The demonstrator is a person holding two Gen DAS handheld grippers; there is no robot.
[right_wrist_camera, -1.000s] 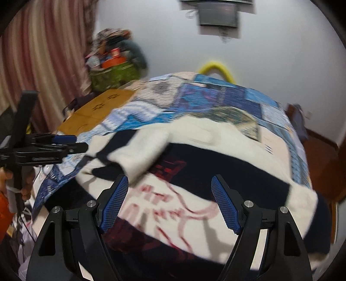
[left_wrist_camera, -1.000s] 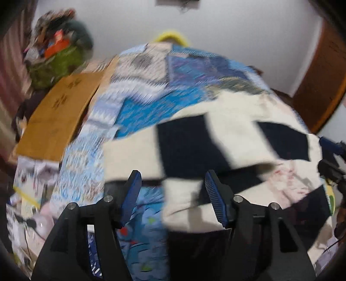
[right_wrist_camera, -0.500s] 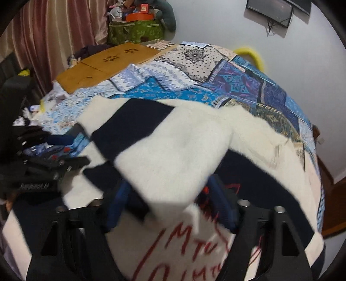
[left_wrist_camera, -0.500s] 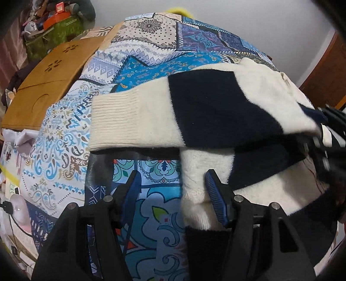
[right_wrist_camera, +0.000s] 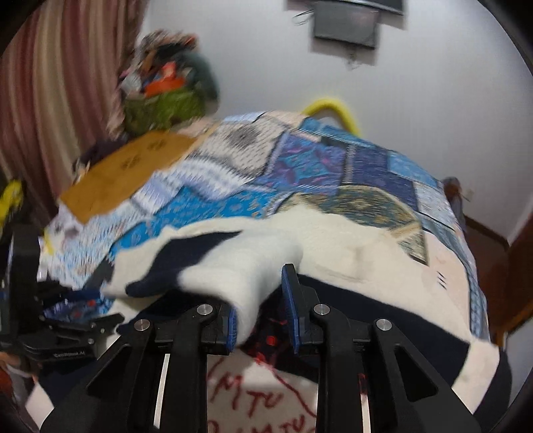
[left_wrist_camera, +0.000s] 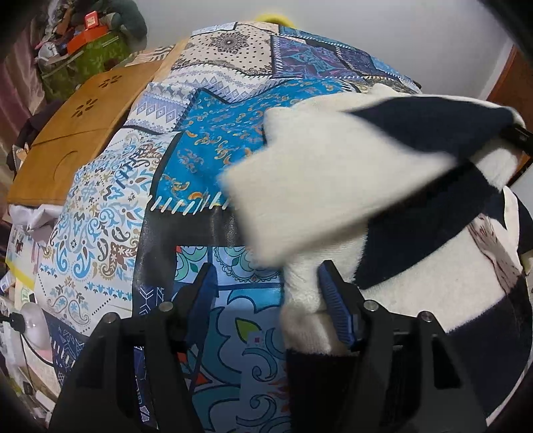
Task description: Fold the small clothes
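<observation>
On the patchwork bedspread (left_wrist_camera: pixel 213 140), a smooth printed cloth of blue, cream and purple panels with paisley and geometric motifs, lies one fuzzy knitted sweater (left_wrist_camera: pixel 416 289) in broad cream and navy bands. Its nap is thick and soft; red lettering (right_wrist_camera: pixel 256 403) is stitched across the cream front panel nearest the right wrist camera. One sleeve (right_wrist_camera: pixel 233 266) is lifted off the body of the garment: a tapering tube, cream at the cuff end and navy further up, blurred in both views.

The right gripper (right_wrist_camera: pixel 261 314) has its two ribbed blue pads narrowed around a fold of the cream sleeve; the cloth fills the left part of the gap and presses on the left pad (right_wrist_camera: pixel 232 328), while a sliver of space shows before the right one, so it is pinching the sleeve loosely rather than fully clamped. The left gripper (left_wrist_camera: pixel 269 299) stands spread wide, its two blue pads well apart; the right pad (left_wrist_camera: pixel 334 308) touches the cream edge of the sweater, the other hangs over bare bedspread, nothing held between them.

Beside the bed's far left edge lies one flat tan wooden board (left_wrist_camera: pixel 76 133) with small cut-out flower shapes. Behind it stands one heaped green basket (right_wrist_camera: pixel 163 106) against striped curtains (right_wrist_camera: pixel 60 83). One dark screen (right_wrist_camera: pixel 346 23) hangs on the white wall
</observation>
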